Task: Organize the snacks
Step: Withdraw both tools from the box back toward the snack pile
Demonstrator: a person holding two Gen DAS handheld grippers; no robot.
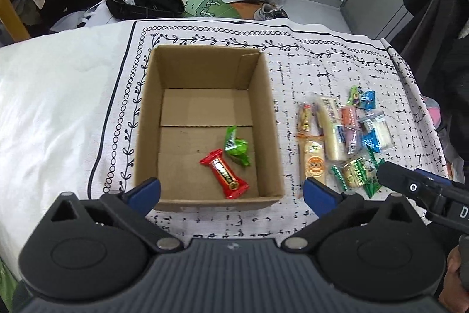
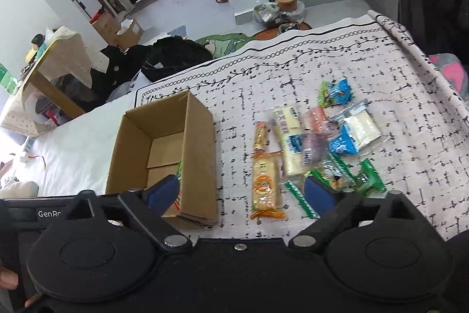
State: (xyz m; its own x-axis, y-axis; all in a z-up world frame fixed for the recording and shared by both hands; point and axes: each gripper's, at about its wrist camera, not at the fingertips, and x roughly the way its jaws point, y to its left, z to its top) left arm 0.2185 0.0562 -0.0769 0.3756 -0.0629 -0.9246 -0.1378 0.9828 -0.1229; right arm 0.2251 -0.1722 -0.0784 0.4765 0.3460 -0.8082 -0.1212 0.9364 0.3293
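The patterned cloth [image 1: 322, 72] covers the work surface, white with black dashes and a border of loops and vines. On it stands an open cardboard box [image 1: 146, 119], upright, flaps out of sight. Inside the box, on its floor toward the near right corner, lie two snacks: a red-wrapped bar [image 1: 224, 173] and a green-wrapped sweet [image 1: 236, 145], just beside each other (whether they touch cannot be told).

To the right of the box, apart from its wall, lies a cluster of loose snacks on the cloth. Noted in it: a long pale packet [image 2: 288, 143], an orange-wrapped cake [image 2: 265, 185] nearest the box, a blue-and-white packet [image 2: 353, 134], a green-striped packet [image 1: 356, 170] at the near edge, a small gold-and-red sweet [image 2: 261, 135], and a small blue and green packet [image 2: 335, 93] at the far end. Several overlap one another.

Left tongs [image 1: 231, 189]: spread wide, blue pads either side of the box's near wall, nothing between them. Right tongs [image 2: 241, 192]: likewise spread wide and holding nothing, poised above the orange-wrapped cake and the box's near corner.
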